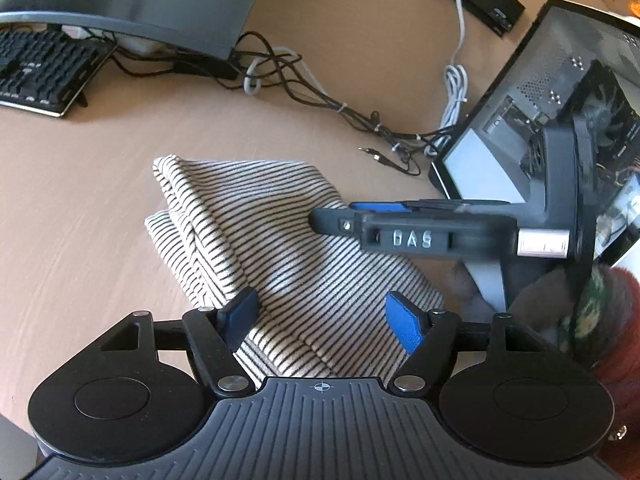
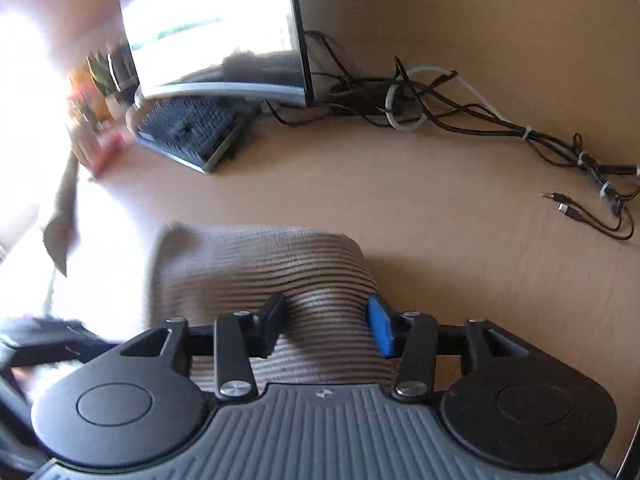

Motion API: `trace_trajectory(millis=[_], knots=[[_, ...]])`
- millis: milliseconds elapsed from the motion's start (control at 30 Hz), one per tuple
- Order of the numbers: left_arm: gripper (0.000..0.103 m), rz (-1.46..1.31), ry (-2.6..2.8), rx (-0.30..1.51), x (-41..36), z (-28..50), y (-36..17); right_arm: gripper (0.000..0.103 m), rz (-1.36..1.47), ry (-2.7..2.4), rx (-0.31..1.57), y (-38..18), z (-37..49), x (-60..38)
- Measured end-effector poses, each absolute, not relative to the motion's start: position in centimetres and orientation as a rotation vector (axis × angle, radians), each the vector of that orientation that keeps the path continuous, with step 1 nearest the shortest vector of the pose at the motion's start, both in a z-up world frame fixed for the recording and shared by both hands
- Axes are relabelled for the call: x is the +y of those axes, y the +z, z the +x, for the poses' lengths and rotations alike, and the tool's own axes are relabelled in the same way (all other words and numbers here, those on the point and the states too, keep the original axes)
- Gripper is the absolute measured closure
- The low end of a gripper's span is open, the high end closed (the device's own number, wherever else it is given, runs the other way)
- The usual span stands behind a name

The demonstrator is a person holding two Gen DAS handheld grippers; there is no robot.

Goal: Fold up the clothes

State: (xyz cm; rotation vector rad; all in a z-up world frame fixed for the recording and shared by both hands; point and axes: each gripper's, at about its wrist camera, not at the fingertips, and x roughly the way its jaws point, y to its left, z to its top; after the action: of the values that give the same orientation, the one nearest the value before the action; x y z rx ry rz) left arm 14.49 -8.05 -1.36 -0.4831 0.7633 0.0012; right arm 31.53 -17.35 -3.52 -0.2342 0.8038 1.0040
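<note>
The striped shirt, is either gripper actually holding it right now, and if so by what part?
Neither. The left gripper and right gripper both stand open over the folded striped shirt, with fabric showing between the spread fingers.

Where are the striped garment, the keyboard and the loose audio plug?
striped garment [image 1: 304, 280]: left wrist view, middle of the cloth.
keyboard [image 1: 40, 68]: left wrist view, key field.
audio plug [image 2: 550, 196]: right wrist view, metal tip.

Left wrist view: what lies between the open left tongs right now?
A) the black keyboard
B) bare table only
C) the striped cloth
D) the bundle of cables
C: the striped cloth spreads over the table straight under the gap of the left tongs, whose blue pads stand wide apart; keyboard and cables lie far behind.
</note>
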Motion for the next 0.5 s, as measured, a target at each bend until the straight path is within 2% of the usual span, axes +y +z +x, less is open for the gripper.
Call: trace_trajectory(millis=[233,400,500], knots=[[0.015,-0.483,-0.018,0.763,-8.4,14.5,-1.5,0.053,-0.18,1.05,0.766,-0.6,31.5,-17.8],[0.015,-0.486,-0.029,0.745,-8.5,14.0,-1.9,0.056,-0.182,1.045,0.823,-1.1,32.8,-15.7],[0.015,-0.501,-0.032,0.736,-8.2,13.8,-2.2,0.052,-0.219,1.016,0.865,-2.7,33.7,-14.4]])
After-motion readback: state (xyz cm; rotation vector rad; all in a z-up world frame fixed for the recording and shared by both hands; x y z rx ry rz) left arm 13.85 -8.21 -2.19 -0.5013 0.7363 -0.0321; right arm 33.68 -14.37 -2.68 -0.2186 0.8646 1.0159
